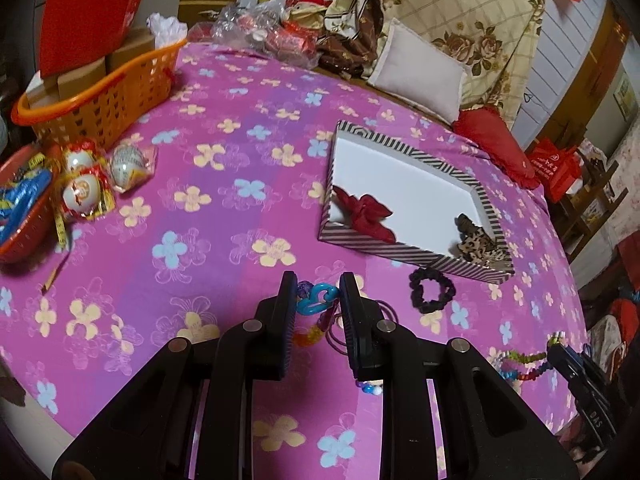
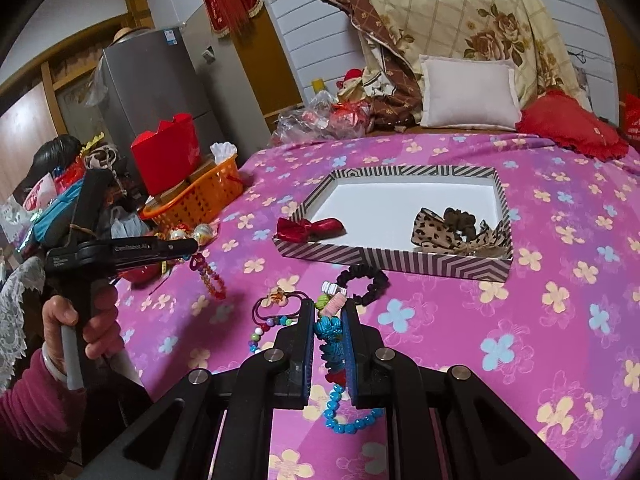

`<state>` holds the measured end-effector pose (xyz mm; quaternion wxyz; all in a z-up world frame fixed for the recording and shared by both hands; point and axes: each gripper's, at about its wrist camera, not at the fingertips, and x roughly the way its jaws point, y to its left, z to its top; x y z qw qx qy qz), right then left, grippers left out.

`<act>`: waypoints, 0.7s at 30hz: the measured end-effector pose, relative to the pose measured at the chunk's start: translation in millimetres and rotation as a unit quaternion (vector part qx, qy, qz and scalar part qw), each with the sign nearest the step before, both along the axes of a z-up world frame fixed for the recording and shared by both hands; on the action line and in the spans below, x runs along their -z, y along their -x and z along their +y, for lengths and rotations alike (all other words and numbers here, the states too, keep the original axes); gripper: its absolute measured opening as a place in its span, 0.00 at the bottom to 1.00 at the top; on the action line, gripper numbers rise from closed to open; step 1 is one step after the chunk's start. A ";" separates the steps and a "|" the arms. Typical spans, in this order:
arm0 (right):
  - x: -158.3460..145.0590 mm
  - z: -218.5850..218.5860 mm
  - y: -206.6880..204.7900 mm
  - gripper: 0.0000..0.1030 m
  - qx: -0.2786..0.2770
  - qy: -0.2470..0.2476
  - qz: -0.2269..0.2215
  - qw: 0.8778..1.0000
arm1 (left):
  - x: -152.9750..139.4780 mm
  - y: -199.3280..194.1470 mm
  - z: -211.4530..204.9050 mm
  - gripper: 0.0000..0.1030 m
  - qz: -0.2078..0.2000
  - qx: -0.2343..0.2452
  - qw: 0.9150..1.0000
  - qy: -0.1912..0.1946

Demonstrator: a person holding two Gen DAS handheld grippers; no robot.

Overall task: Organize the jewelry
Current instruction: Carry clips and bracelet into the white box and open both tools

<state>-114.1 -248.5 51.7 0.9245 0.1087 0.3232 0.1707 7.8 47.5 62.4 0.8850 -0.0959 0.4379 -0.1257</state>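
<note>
My left gripper [image 1: 317, 282] is shut on a bead bracelet [image 1: 316, 300] with a blue link, held above the pink flowered bedspread. In the right wrist view the same bracelet [image 2: 210, 276] dangles from the left gripper [image 2: 194, 246]. My right gripper [image 2: 329, 307] is shut on a colourful bead bracelet [image 2: 332, 332] with blue, pink and green beads. The striped tray [image 2: 392, 265] [image 1: 404, 249] lies ahead, holding a red bow [image 2: 308, 229], a leopard bow [image 2: 436, 232] and a brown scrunchie [image 2: 460, 216]. A black scrunchie [image 2: 364, 282] [image 1: 432, 290] and a beaded hair tie [image 2: 276, 304] lie on the bedspread before the tray.
An orange basket [image 1: 100, 96] with boxes, a red bowl [image 1: 20, 236] and wrapped balls [image 1: 84, 184] crowd the left side. A white pillow [image 2: 468, 94] and red cushion [image 2: 572, 128] sit behind the tray. A person's hand [image 2: 72, 320] grips the left handle.
</note>
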 end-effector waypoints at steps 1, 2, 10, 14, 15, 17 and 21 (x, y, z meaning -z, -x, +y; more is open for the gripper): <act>-0.8 0.0 0.3 0.12 0.000 0.002 0.000 1.000 | -3.1 1.5 -1.5 0.20 -0.003 0.001 1.000 -0.002; -1.2 0.0 0.4 0.12 0.000 0.004 0.000 1.000 | -5.1 2.5 -2.9 0.20 -0.005 0.002 1.000 -0.004; -1.5 -4.4 -3.5 0.12 0.005 0.016 0.005 1.000 | -18.3 9.3 -19.7 0.20 -0.016 0.011 0.999 -0.033; -6.1 -6.6 -7.7 0.12 0.005 0.020 0.003 1.000 | -22.1 9.2 -29.8 0.20 -0.022 0.016 0.999 -0.046; -7.9 -7.0 -9.0 0.12 0.005 0.021 0.002 1.000 | -23.4 8.6 -34.0 0.20 -0.025 0.017 0.998 -0.053; -11.5 -7.4 -11.7 0.12 0.005 0.027 0.000 1.000 | -24.8 7.7 -39.0 0.20 -0.029 0.020 0.998 -0.059; -18.0 -9.9 -18.2 0.12 0.006 0.032 -0.005 0.999 | -26.1 3.1 -53.6 0.20 -0.036 0.028 0.996 -0.074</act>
